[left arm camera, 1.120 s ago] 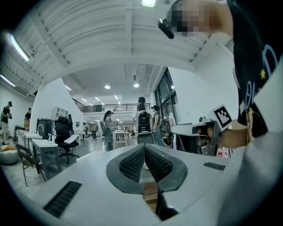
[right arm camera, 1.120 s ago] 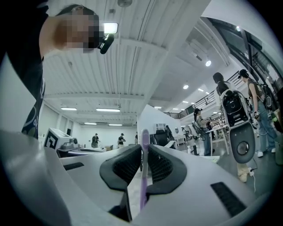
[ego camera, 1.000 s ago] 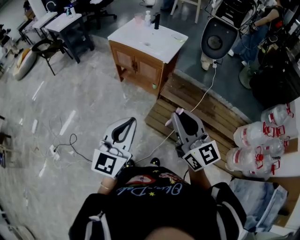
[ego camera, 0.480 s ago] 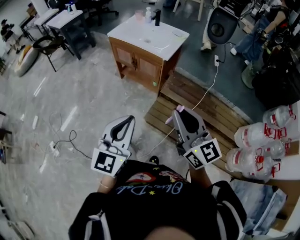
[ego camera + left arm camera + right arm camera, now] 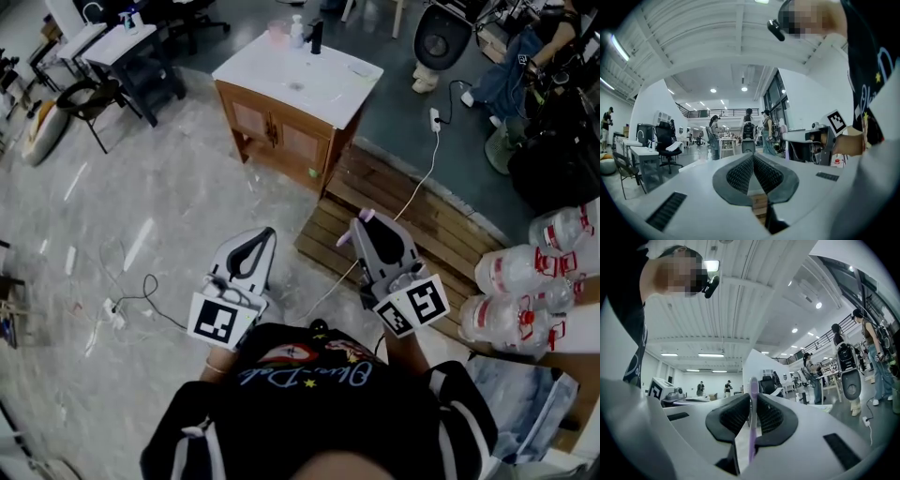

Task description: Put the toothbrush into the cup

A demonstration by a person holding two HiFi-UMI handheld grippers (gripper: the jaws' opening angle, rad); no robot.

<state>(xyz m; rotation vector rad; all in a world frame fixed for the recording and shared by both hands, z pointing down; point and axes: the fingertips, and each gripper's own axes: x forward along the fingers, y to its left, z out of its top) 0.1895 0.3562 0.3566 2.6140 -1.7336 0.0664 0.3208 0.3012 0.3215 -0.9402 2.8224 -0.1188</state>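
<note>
Purple toothbrush [image 5: 751, 427] is sitting pinched upright between my right gripper's [image 5: 362, 223] closed fingers, head poking past the tips; my left gripper [image 5: 265, 236] is riding shut and empty; far ahead of both fingertips, a pinkish cup [image 5: 277, 33] is waiting on the white cabinet top [image 5: 323, 89], contents unreadable; I'm judging a firm grip and vertical lowering best.
</note>
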